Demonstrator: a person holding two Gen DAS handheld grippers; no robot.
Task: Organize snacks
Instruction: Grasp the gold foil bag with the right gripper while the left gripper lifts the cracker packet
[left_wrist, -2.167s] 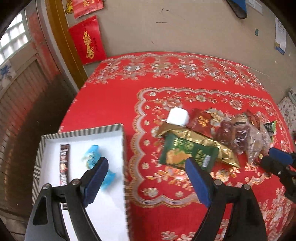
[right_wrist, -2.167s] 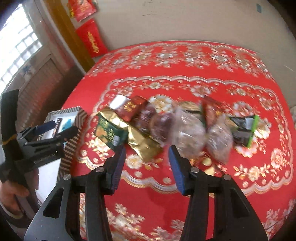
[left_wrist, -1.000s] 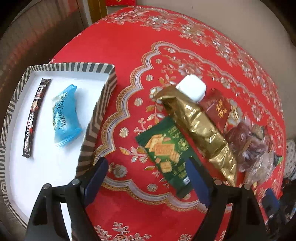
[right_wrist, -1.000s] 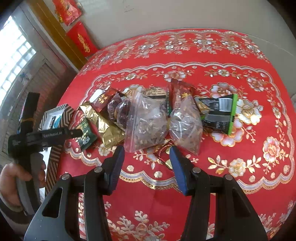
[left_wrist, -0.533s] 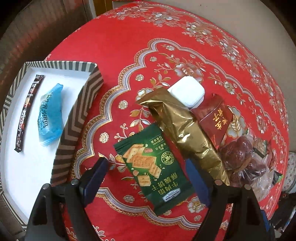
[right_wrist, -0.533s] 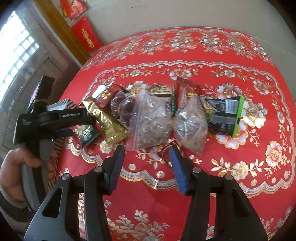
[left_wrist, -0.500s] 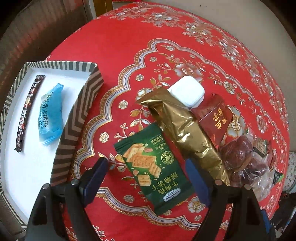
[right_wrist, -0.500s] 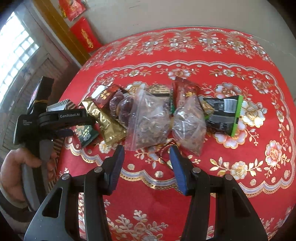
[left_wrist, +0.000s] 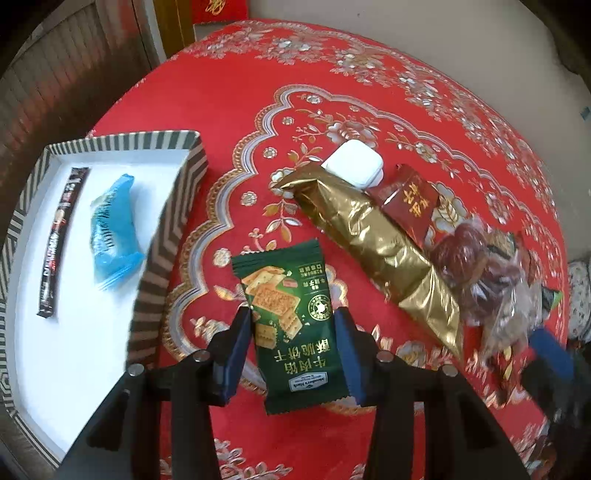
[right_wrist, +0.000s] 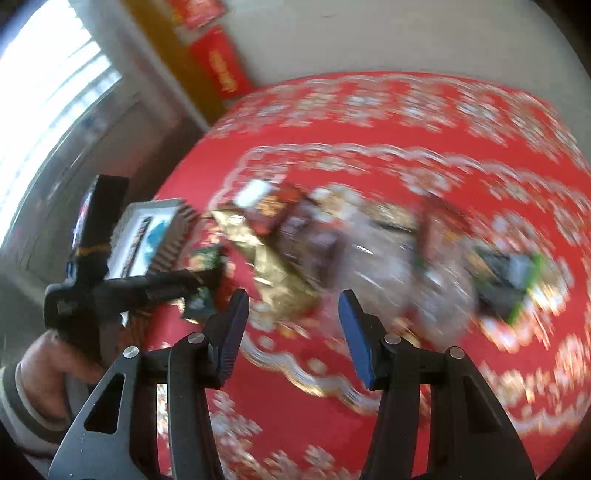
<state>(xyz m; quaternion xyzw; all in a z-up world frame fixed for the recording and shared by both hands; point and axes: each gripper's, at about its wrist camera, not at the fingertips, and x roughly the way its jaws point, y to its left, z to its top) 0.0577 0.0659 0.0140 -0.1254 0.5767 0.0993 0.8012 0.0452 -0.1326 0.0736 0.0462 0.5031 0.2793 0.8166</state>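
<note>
the green cracker packet (left_wrist: 293, 325) is seen between the blue pads of the left gripper (left_wrist: 293, 354), whose jaws have just been closing onto its long edges. just right of the packet the gold pouch (left_wrist: 373, 240) lies, the striped tray (left_wrist: 166, 236) left; further right the right gripper (right_wrist: 291, 332) is held part-open, empty.

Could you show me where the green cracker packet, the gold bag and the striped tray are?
green cracker packet (left_wrist: 286, 295), left wrist view, on the cracker picture on its front.
gold bag (left_wrist: 373, 240), left wrist view, on the middle of its foil body.
striped tray (left_wrist: 173, 225), left wrist view, on its right wall.
</note>
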